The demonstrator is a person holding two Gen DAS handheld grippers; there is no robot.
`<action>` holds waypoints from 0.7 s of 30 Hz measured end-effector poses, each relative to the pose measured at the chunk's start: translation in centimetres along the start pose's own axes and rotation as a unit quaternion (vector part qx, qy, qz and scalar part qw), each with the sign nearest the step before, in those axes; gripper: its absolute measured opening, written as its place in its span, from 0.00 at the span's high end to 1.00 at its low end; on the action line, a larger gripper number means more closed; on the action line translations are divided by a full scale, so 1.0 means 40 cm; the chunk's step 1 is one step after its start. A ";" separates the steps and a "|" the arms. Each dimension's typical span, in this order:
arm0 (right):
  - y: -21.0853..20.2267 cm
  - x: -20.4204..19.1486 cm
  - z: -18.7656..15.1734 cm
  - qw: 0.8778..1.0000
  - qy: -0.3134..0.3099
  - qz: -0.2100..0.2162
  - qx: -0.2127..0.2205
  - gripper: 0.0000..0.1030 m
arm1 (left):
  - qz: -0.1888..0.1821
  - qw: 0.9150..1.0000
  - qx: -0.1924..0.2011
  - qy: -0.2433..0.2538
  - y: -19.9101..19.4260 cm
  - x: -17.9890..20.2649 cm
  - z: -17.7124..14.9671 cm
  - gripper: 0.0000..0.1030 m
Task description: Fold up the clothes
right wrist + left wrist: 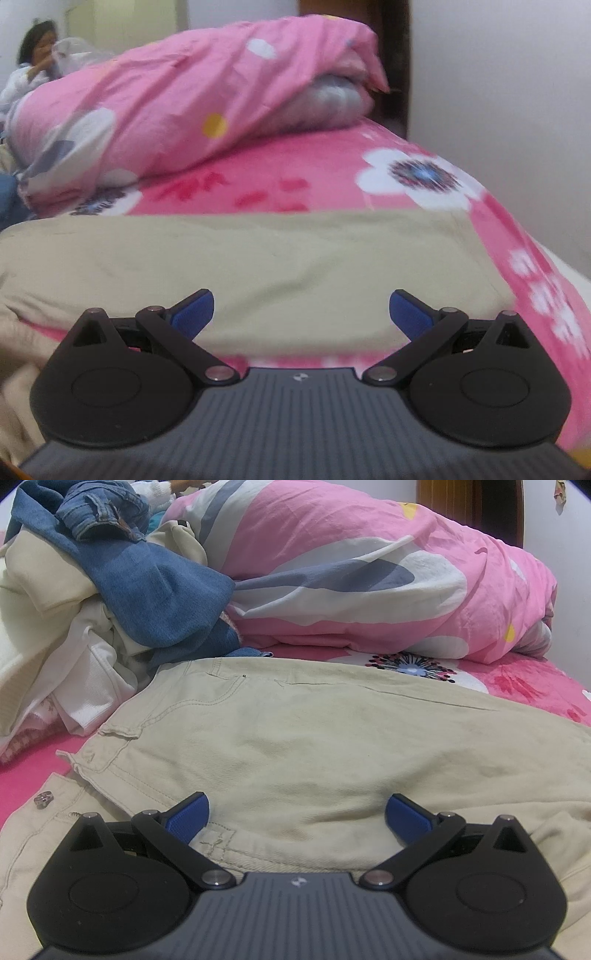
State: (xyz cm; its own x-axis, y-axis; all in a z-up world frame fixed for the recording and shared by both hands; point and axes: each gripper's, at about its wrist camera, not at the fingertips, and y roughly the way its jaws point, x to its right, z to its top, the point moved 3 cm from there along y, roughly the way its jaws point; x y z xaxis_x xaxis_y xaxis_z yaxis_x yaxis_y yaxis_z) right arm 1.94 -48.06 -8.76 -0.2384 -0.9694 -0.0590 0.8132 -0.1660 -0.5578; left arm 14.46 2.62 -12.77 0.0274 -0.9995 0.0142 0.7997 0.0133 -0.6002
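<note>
In the left wrist view, a pair of beige trousers (pixel 295 738) lies spread across the middle and lower part of the frame on a pink flowered bedsheet (pixel 535 686), its waistband end toward the lower left, where a metal button (pixel 43 799) shows near the left edge. The left gripper (pixel 296 814) sits at the bottom centre just over the trousers, its blue-padded fingers (pixel 188 818) spread wide apart with nothing between them but the cloth below; whether they touch it I cannot tell. In the upper left of that frame a heap of clothes rises: blue jeans (pixel 147 576) draped over cream and white garments (pixel 55 635). A rolled pink quilt (pixel 369 572) with white and grey patches fills the upper middle and right. In the right wrist view, slightly blurred, the trousers (pixel 258 266) form a flat beige band across the middle, their square end at the right lying on the bedsheet (pixel 369 184). The right gripper (pixel 301 314) is at the bottom centre, over the near edge of that band, its fingers (pixel 194 314) likewise spread and holding nothing. The quilt (pixel 184 103) lies beyond, upper left to centre, and a person (pixel 33 62) sits at the far upper left corner.
</note>
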 end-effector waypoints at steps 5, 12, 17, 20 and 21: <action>0.097 -0.135 0.051 0.999 -0.040 0.034 0.006 0.01 | -0.001 1.000 0.000 -0.001 -0.001 0.000 0.000 0.00; 0.219 -0.244 0.034 0.996 -0.057 0.050 -0.052 0.01 | -0.002 1.000 0.000 -0.002 0.000 -0.002 -0.002 0.00; 0.212 -0.198 -0.035 0.996 -0.041 0.051 -0.059 0.01 | -0.006 1.000 0.000 -0.004 0.000 -0.004 -0.002 0.00; 0.161 -0.162 -0.067 0.996 -0.029 0.055 -0.058 0.01 | -0.007 1.000 0.000 -0.005 0.001 -0.005 -0.003 0.00; 0.145 -0.153 -0.078 0.996 -0.033 0.056 -0.058 0.01 | -0.007 1.000 0.000 -0.005 0.001 -0.005 -0.003 0.00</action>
State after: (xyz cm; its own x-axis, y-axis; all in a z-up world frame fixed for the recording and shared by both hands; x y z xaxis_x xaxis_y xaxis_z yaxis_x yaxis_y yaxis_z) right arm 6.44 -42.53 -14.22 -0.1118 -0.9910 -0.0741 0.7647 -0.0382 -0.6433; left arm 14.43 2.82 -12.88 0.0230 -0.9993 0.0308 0.8001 -0.0001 -0.5999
